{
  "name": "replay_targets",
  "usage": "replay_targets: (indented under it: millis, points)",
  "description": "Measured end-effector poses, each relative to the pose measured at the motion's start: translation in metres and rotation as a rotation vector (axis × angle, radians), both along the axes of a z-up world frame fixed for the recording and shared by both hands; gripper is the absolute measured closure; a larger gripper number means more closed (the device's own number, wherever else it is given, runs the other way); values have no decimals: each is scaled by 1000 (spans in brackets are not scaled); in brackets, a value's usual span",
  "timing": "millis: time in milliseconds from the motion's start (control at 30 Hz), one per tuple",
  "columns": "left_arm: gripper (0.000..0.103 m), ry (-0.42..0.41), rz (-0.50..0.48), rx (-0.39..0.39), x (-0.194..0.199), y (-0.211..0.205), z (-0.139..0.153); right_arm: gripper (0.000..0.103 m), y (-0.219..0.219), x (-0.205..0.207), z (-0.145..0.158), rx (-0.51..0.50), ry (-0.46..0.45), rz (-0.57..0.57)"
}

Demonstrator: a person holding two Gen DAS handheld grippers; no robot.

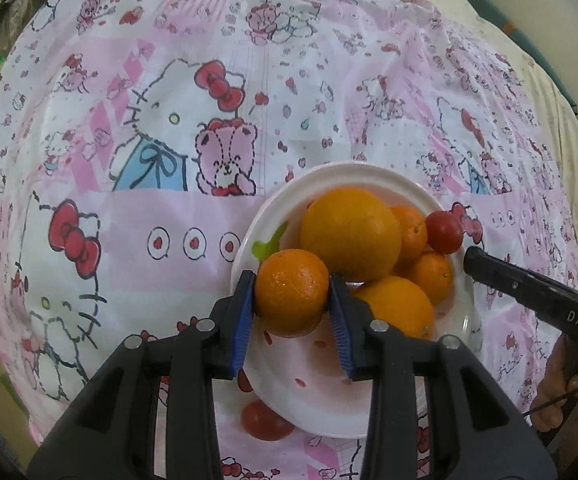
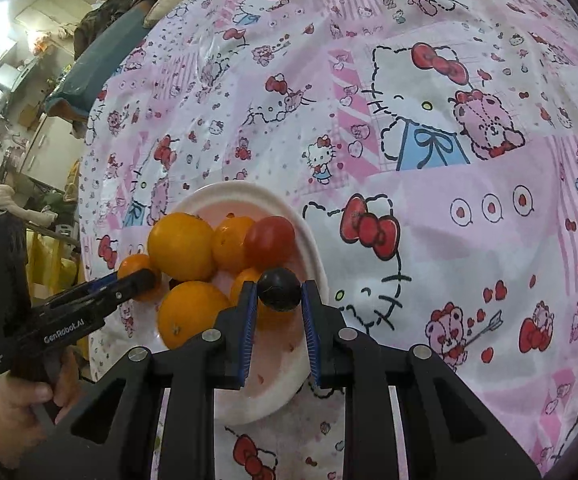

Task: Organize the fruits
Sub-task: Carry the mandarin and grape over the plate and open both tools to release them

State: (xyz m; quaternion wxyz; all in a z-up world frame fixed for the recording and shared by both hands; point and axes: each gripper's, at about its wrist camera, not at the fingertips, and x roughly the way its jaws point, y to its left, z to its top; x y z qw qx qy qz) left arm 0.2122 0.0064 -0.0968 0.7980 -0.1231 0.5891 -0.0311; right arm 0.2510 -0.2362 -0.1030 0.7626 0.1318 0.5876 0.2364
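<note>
- Left gripper [image 1: 291,300], black with blue ribbed pads, low centre of the left wrist frame: clamped on a small round orange mandarin [image 1: 291,293], pads pressed against both its sides.
- Mandarin held above the near-left part of a white round plate [image 1: 249,240], which carries a green leaf print and red specks.
- On that plate, right of centre: a large smooth orange [image 1: 351,233], another orange [image 1: 395,306] below it, two smaller mandarins [image 1: 433,276] at the right, and a small red tomato [image 1: 444,233] at the plate's right rim.
- Right gripper [image 2: 279,290], low centre of the right wrist frame: closed on a small dark, almost black round fruit [image 2: 279,289], kind not clear, held over the plate's right side.
- Same gripper seen from the side at the right edge of the left wrist frame, white letters "DAS" on its black body, the rest cut off.
- In the right wrist frame, lower left: left gripper's side, white lettering "GenRobot.AI"; smaller print on the handle below, too small to read; a hand [image 2: 21,400] wrapped round the handle.
- Red round shape [image 1: 267,420] just beside the plate's lower left rim in the left wrist frame; fruit or print, cannot tell.
- Underneath: pink and white cartoon-cat patterned tablecloth [image 1: 169,80] with red bows and pink bears; no readable words.
</note>
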Motion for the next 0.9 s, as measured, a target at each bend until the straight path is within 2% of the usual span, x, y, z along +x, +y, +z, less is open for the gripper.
replay_targets:
  millis: [200,733,800,833,867,900]
  points:
    - [70,13,22,-12,1,2,-2,78,-1,5,-7,11,28,-15]
    - [69,33,38,-10,0,3,-1,76,4,3,-3,-10,14,-16]
    - [62,40,27,-17,-1,1,-2,76,5,3,-2,-14,11,-11]
    - [54,32,22,-24,-2,0,0,76,6,3,-1,-10,7,-4]
    - [48,19,23,-22,-2,-1,2,74,6,3,1,-5,2,1]
    - [45,5,26,-7,-2,-2,6,66,6,3,2,-4,-1,2]
